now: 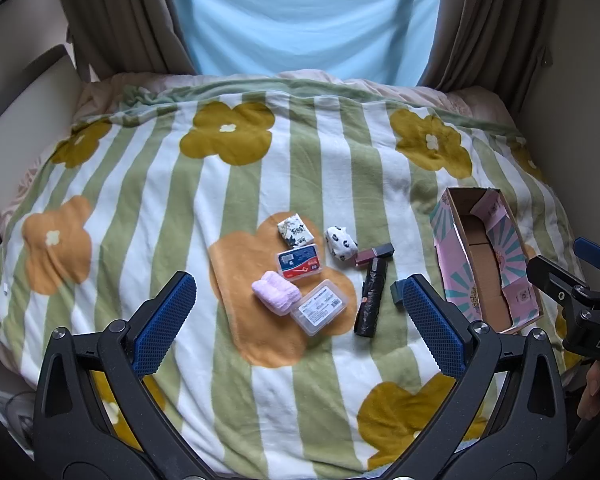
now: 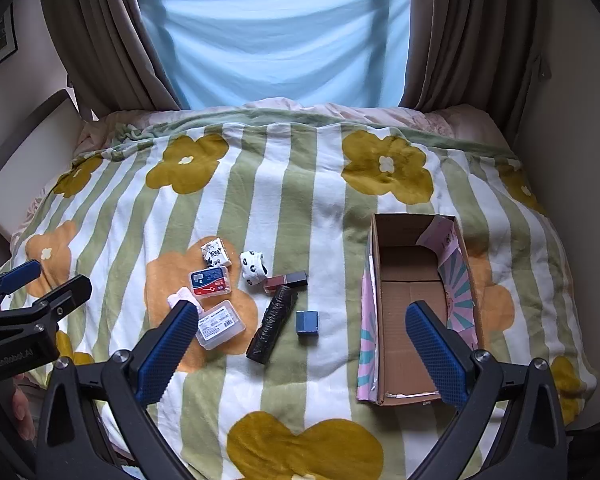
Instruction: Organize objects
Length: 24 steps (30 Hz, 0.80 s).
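While both tools hovered above the bed, the left tool (image 1: pixel 298 324) stood spread wide and held nothing, with the pink towel roll (image 1: pixel 276 293) and clear case (image 1: pixel 319 307) lying between its fingers (further ahead on the blanket (image 1: pixel 140 208)). Rightward lay the black roll (image 2: pixel 273 325) and blue block (image 2: pixel 307 322). The right tool (image 2: pixel 300 354), also spread, had the open cardboard box (image 2: pixel 410 280) just ahead of its right finger.

Small items are clustered on the flowered blanket (image 1: pixel 140 208) between the spread blue pads (image 1: pixel 162 320) of the left gripper (image 1: pixel 296 322); an open cardboard box (image 1: pixel 486 268) is set rightward.
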### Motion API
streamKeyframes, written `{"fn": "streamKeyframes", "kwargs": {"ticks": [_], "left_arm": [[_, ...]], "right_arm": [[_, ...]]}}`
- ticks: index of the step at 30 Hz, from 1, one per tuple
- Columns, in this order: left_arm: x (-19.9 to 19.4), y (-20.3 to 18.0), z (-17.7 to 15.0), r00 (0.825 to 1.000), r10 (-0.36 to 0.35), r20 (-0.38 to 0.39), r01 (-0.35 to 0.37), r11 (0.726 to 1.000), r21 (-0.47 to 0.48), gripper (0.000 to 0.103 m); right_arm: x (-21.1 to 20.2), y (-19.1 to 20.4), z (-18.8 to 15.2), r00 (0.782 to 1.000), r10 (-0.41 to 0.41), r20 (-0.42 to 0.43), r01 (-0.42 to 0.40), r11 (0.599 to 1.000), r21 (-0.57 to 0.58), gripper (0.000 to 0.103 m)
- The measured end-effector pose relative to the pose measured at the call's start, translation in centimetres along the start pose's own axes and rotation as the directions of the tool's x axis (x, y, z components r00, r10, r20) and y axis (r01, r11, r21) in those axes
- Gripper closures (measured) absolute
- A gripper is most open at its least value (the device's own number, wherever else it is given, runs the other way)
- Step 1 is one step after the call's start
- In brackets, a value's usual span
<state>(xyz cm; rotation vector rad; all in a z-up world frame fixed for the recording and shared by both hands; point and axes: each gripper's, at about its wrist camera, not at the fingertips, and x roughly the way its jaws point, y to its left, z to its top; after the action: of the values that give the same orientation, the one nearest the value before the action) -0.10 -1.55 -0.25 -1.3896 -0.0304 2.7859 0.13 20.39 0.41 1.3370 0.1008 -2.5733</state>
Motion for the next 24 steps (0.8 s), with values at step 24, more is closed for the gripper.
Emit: {"fn": "streamKeyframes", "kwargs": {"ticks": [24], "left_arm": [[-0.09,-0.48,-0.14,1.000,-0.003,-0.006,0.003,1.000,-0.009,0.001]], "right_arm": [[0.08,0.44,-0.45,1.000,0.009,0.005,-0.009,1.000,-0.023,0.000]]}}
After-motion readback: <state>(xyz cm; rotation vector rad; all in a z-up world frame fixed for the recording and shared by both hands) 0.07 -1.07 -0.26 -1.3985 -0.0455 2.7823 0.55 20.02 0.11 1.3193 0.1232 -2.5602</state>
